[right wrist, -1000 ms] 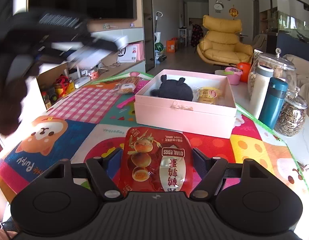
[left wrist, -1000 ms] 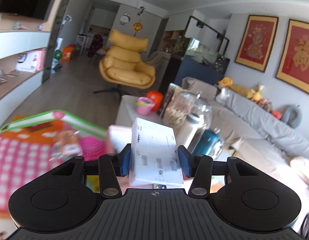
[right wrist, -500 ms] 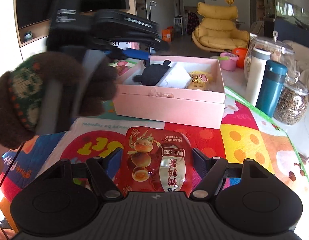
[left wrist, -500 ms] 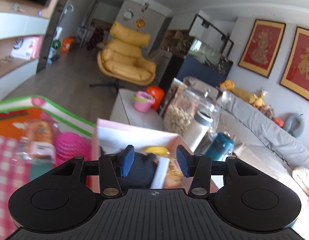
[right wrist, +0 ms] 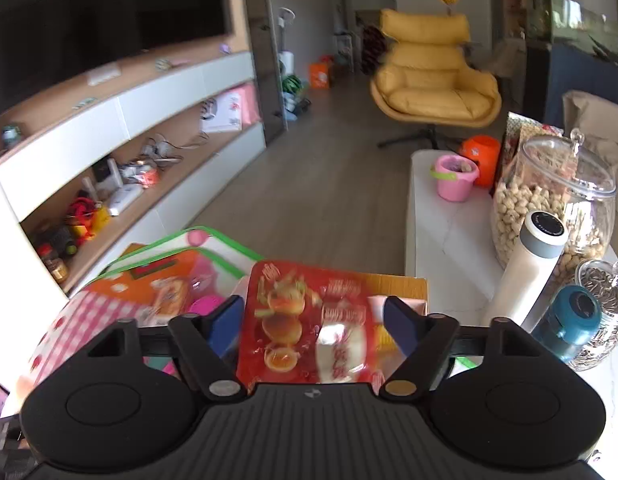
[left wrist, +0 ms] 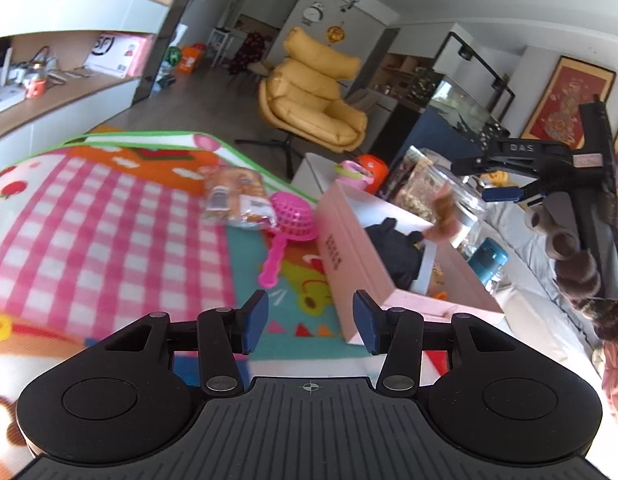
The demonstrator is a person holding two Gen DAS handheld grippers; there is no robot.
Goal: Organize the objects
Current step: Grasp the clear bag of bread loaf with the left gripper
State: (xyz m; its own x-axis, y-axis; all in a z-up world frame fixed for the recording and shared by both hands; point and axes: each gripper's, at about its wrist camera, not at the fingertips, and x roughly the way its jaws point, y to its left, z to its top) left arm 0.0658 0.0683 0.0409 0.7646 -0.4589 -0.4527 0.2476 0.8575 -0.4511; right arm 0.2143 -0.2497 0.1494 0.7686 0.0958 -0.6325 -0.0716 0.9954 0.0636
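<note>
Right claw [right wrist: 313,322] opening; snack packet [right wrist: 309,328] between jaws.

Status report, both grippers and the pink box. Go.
Left gripper empty, jaws apart, low over the mat. Right gripper above the pink box, jaws opening, red snack packet between them. Nothing blocking the box.

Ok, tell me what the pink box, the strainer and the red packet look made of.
Pink box: likely matte cardboard, with thin flat walls and crisp folded corners.
Strainer: looks like moulded plastic, bright pink mesh and handle in one piece.
Red packet: glossy plastic film, probably; glare shows on its printed face, though it is blurred.
</note>
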